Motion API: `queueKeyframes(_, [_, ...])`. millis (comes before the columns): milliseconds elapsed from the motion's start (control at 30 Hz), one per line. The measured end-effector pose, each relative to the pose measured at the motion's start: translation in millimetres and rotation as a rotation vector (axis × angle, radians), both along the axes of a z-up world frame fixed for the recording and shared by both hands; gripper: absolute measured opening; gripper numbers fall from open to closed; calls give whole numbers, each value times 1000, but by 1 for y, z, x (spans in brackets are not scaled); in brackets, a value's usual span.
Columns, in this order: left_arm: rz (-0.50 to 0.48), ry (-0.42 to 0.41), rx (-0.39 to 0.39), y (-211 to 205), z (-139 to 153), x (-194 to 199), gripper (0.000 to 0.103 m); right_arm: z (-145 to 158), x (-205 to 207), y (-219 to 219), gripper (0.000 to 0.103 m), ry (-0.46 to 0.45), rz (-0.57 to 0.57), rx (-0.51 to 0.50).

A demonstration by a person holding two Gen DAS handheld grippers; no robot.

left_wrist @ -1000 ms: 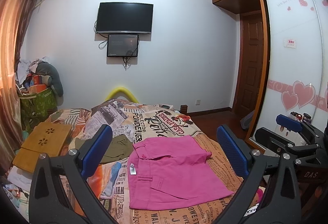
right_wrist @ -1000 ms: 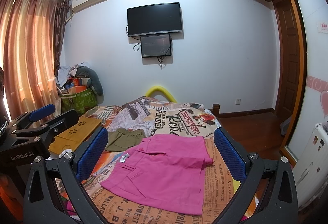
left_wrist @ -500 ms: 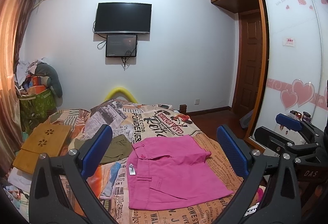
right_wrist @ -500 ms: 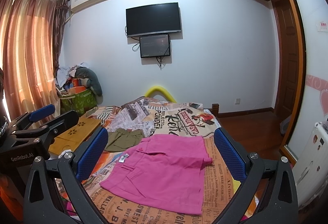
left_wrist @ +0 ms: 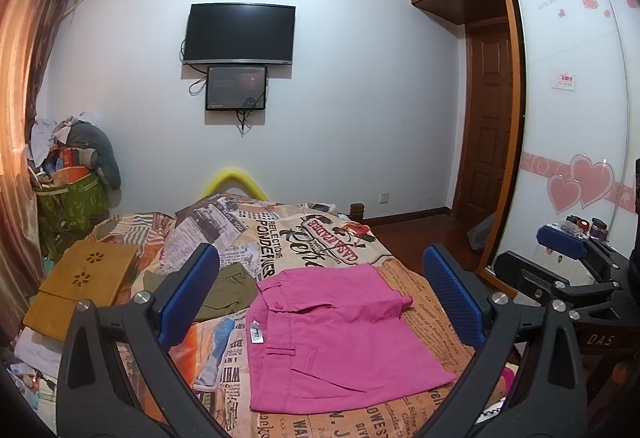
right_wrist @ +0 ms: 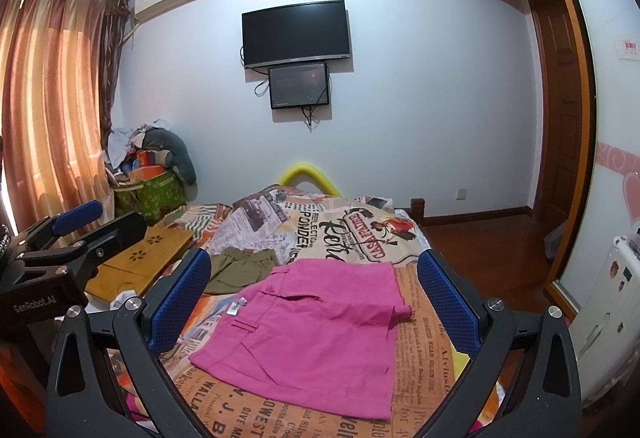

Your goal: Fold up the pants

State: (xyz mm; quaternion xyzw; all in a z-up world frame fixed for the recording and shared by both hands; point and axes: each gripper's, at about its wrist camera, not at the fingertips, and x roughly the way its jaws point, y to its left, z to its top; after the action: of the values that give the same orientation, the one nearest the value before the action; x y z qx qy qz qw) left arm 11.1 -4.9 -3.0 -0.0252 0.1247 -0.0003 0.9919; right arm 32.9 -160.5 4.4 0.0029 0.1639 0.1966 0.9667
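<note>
Hardly anything had moved since the earlier frames: we saw the pink pants lying in the same folded square on the bed, and both claws stayed raised above it, with only a slight drift of the views. Going left to right in the left wrist view, we found a wooden lap tray at the bed's left edge, then olive shorts just beside the pink pants and partly behind a blue pad. Our left claw hung with its jaws spread wide and nothing between them, the pants showing in the gap below. Farther right, our right claw came in from the edge, beside the wardrobe door with pink hearts. In the right wrist view, the left claw stood at the left, over the tray, and the right claw was likewise spread wide and empty above the pants, which lay flat on the newsprint bedspread.
</note>
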Motion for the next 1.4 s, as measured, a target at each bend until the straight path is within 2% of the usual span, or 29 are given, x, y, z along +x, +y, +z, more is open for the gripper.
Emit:
queueKeyframes(133, [31,9,-14,6,-11,11,103,-7,9,-5,103,18,-23,-11])
queueKeyframes(233, [35,48,-15,15,-22,27,103,-23,26,-18,103,58,-72,-35])
queueKeyframes(433, [43,234,-3,40,-57,76,103,-58,58,-48,103,171,-139,-62])
queueKeyframes(567, [23,315,55,57,-87,103,103,-85,74,-59,103,253,-173,-124])
queueKeyframes(667, [21,400,41,74,-115,118,100,-111,84,-59,100,336,-161,-171])
queueKeyframes(700, [18,422,33,77,-122,121,99,-117,86,-58,95,360,-153,-180])
queueKeyframes(767, [-4,496,22,84,-142,129,88,-132,93,-54,90,413,-127,-192])
queueKeyframes(900, [-17,612,33,86,-178,136,82,-167,100,-48,80,527,-59,-179])
queueKeyframes(1000, [-66,688,3,83,-202,141,75,-183,104,-42,75,591,-12,-168])
queueKeyframes(1067, [-96,729,-7,80,-215,142,70,-194,105,-40,67,631,23,-156])
queueKeyframes(1100, [-106,748,-7,78,-221,143,68,-200,105,-39,59,662,44,-154])
queueKeyframes(1167, [-125,795,-10,73,-235,145,55,-206,105,-40,49,690,76,-114])
queueKeyframes(1267, [-130,797,-55,74,-239,143,49,-209,106,-43,31,696,93,-89])
queueKeyframes(1300, [-136,796,-64,74,-240,143,47,-209,104,-43,18,687,85,-117])
queueKeyframes(1333, [-145,796,-73,74,-239,143,42,-210,102,-43,15,682,82,-142])
queueKeyframes(1400, [-153,794,-69,70,-238,139,38,-210,98,-45,13,669,94,-156])
